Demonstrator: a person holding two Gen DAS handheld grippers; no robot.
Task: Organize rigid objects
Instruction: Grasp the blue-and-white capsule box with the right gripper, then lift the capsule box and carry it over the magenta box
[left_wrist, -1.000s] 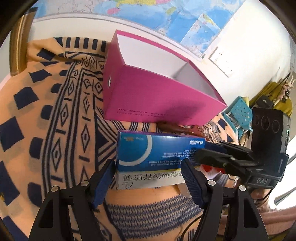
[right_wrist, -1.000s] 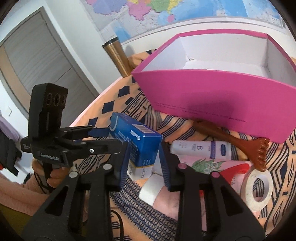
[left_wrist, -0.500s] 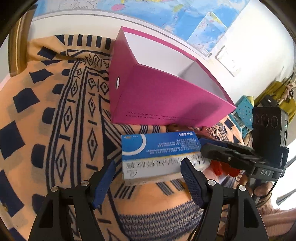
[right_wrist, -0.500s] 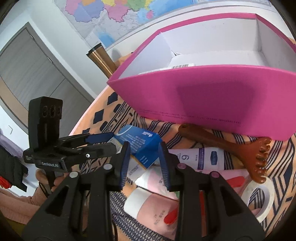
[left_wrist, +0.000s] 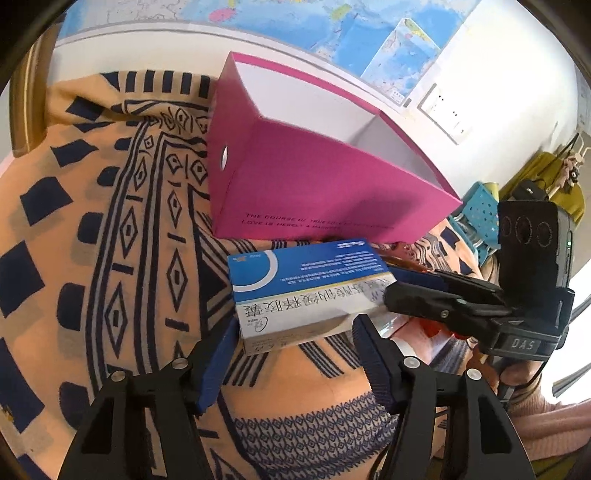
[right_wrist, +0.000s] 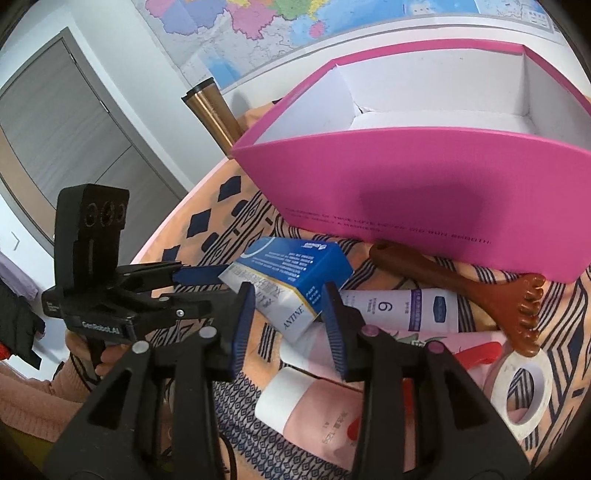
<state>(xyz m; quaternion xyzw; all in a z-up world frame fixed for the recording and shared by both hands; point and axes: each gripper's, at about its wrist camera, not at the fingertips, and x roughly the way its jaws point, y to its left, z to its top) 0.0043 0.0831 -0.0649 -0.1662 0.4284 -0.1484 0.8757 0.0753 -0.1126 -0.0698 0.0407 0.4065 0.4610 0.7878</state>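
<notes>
Bright, even indoor light, strong fisheye bending.
A soft shadow sits on the pink box (right_wrist: 421, 206); frame corners go black; detail stays sharp.

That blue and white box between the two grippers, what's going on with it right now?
A person is working the blue and white box with both handheld grippers in front of the open pink box. The left gripper is closing around its near end, though the pads don't look pressed on yet. The right gripper straddles the other end and is opening. The box sits on the patterned cloth, not yet in the pink box.
</notes>
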